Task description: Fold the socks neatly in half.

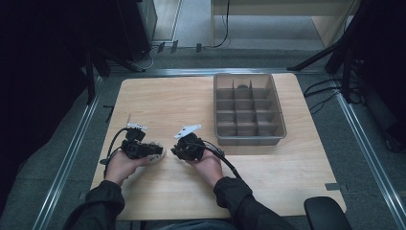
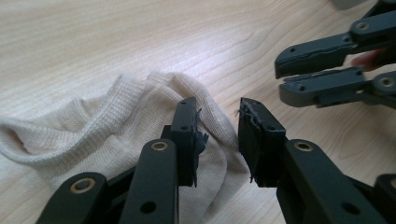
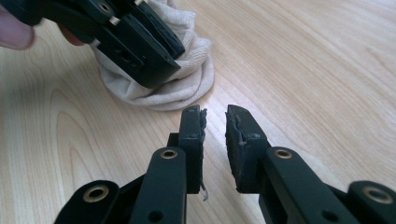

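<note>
A cream ribbed-knit cloth is lying crumpled in soft folds on the pale wood-grain table, near its front edge between the two hands. The left gripper is hanging over the cloth with its black, frayed-padded jaws parted and gripping nothing. The right gripper is hovering just beside the cloth, its jaws narrowly apart and empty.

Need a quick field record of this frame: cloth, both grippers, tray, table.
cloth: cream knit cloth, bunched on the table
left gripper: open over the cloth, fingers apart, nothing pinched
right gripper: narrowly open, nothing between its fingers, just short of the cloth
tray: grey divided tray at the far right of the table, apart from both hands
</note>
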Available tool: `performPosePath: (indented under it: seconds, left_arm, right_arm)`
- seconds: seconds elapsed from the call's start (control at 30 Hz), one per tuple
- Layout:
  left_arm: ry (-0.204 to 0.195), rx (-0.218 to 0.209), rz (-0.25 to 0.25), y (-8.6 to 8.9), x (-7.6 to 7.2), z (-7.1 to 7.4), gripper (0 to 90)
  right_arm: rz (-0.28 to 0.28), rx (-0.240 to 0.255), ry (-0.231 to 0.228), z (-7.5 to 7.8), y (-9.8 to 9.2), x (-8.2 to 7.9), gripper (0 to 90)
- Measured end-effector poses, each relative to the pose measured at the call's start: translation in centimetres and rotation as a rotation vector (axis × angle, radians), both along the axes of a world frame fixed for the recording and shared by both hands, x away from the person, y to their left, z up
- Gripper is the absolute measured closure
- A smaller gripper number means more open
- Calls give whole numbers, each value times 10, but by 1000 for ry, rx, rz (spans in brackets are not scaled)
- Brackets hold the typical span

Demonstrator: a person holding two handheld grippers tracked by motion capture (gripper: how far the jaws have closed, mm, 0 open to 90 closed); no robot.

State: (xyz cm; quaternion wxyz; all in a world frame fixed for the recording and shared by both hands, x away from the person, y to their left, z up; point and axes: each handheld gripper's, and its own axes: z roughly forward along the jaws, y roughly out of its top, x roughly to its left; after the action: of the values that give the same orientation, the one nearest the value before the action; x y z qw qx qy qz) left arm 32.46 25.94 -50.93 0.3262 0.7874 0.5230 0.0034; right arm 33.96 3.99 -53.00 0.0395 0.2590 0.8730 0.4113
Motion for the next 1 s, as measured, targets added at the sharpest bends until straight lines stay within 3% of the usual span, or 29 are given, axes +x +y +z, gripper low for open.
performPosePath:
  seconds: [0.33, 0.63, 0.77, 0.87, 1.0]
  left_arm:
    - [-22, -20, 14, 6, -4, 15, 531]
    - [-47, -48, 49, 23, -8, 27, 497]
    - [-45, -66, 66, 35, -10, 28, 554]
    - [-39, -53, 80, 45, -11, 27, 626]
    - [-35, -36, 110, 58, -14, 24, 646]
  right_arm:
    - [5, 2, 7, 0, 1, 1, 771]
    - [16, -9, 33, 1, 3, 2, 763]
    - [28, -17, 35, 1, 6, 2, 760]
    - [40, -17, 31, 3, 9, 3, 761]
    - [60, -14, 37, 6, 17, 3, 747]
